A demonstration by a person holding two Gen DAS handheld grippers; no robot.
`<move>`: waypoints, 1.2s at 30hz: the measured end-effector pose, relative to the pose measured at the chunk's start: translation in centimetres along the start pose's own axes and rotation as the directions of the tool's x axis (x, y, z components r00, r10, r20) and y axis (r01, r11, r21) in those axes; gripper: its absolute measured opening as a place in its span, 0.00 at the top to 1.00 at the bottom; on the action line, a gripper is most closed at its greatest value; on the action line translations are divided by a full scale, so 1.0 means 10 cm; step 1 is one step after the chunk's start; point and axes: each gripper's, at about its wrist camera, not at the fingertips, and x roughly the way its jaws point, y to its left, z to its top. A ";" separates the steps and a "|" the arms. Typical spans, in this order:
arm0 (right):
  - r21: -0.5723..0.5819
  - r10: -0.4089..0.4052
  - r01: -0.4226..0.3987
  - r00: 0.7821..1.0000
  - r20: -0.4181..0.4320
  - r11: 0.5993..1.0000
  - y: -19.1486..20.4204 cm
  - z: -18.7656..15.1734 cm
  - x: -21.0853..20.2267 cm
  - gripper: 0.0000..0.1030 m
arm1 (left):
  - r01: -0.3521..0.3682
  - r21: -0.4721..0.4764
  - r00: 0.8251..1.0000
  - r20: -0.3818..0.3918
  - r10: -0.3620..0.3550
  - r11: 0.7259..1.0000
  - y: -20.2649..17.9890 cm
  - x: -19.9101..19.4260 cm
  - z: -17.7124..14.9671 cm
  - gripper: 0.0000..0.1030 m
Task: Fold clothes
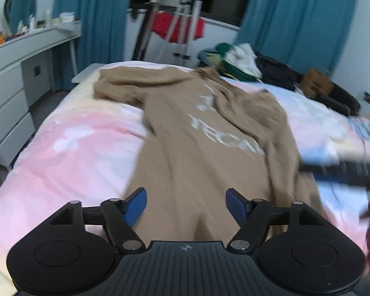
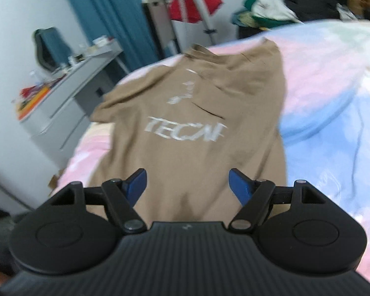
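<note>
A tan T-shirt (image 1: 194,148) with pale lettering lies spread on the bed, its near hem toward both cameras and one side turned in over the body. My left gripper (image 1: 186,197) stands open just above the near hem, nothing between its blue pads. The same tan T-shirt (image 2: 192,113) fills the middle of the right wrist view. My right gripper (image 2: 187,180) is open too, over the shirt's near edge, with no cloth pinched. In the left wrist view a blurred dark and blue shape (image 1: 345,167) crosses the right edge; it looks like the other gripper.
The bed has a pink, blue and white cover (image 1: 69,153). A heap of other clothes (image 1: 236,59) lies at its far end. A grey desk with drawers (image 1: 14,81) stands to the left, teal curtains (image 1: 98,17) and a metal rack (image 1: 182,24) behind.
</note>
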 end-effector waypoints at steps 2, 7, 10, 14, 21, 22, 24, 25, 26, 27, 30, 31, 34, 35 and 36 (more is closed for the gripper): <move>0.005 -0.027 0.027 1.000 0.006 1.000 -0.11 -0.02 0.05 0.27 | -0.005 -0.077 1.000 -0.014 0.004 0.997 0.18 0.17 0.23 0.29; 0.015 -0.068 0.068 0.996 0.052 0.998 -0.34 0.05 0.10 0.27 | 0.007 -0.325 0.998 -0.054 -0.026 0.946 0.77 0.88 0.79 0.29; 0.075 -0.053 0.047 0.996 0.078 0.996 -0.50 0.14 0.18 0.27 | 0.030 -0.466 0.998 -0.038 -0.054 0.884 1.15 1.38 1.00 0.30; 0.100 -0.058 0.051 0.996 0.070 0.994 -0.63 0.24 0.39 0.27 | 0.081 -0.616 0.997 0.045 -0.067 0.784 1.55 1.89 1.13 0.31; 0.167 -0.063 0.056 0.997 0.037 0.984 -0.82 0.28 0.69 0.27 | -0.043 -0.437 0.968 0.204 0.146 0.898 1.45 2.24 1.43 0.48; 0.168 -0.060 0.054 0.998 0.029 0.984 -0.83 0.28 0.74 0.27 | -0.064 -0.411 0.962 0.217 0.166 0.909 1.41 2.28 1.46 0.50; 0.158 -0.060 0.057 0.998 0.017 0.986 -0.82 0.28 0.82 0.25 | -0.114 -0.367 0.953 0.221 0.206 0.923 1.37 2.38 1.55 0.53; 0.152 -0.061 0.058 0.998 0.014 0.987 -0.81 0.28 0.84 0.25 | -0.135 -0.349 0.950 0.219 0.221 0.927 1.35 2.43 1.59 0.58; 0.147 -0.061 0.058 0.998 0.016 0.987 -0.81 0.28 0.86 0.25 | -0.153 -0.327 0.947 0.220 0.233 0.933 1.33 2.46 1.64 0.69; 0.144 -0.061 0.058 0.998 0.017 0.988 -0.81 0.29 0.87 0.25 | -0.174 -0.295 0.944 0.222 0.244 0.940 1.29 2.49 1.69 0.77; 0.162 -0.051 0.048 0.998 0.019 0.986 -0.86 0.29 0.90 0.25 | -0.274 -0.100 0.923 0.254 0.290 0.957 0.98 2.51 1.83 0.94; 0.170 -0.048 0.044 0.999 0.020 0.984 -0.87 0.29 0.89 0.26 | -0.305 -0.033 0.913 0.275 0.302 0.952 0.84 2.50 1.85 0.94; 0.190 -0.043 0.037 0.999 0.025 0.981 -0.90 0.29 0.85 0.27 | -0.352 0.129 0.896 0.334 0.294 0.927 0.35 2.45 1.92 0.95; 0.196 -0.043 0.037 0.999 0.027 0.980 -0.90 0.29 0.84 0.27 | -0.358 0.175 0.892 0.354 0.281 0.917 0.18 2.42 1.94 0.95; 0.201 -0.043 0.037 0.999 0.027 0.979 -0.90 0.28 0.82 0.27 | -0.359 0.215 0.890 0.372 0.264 0.908 0.01 2.39 1.96 0.95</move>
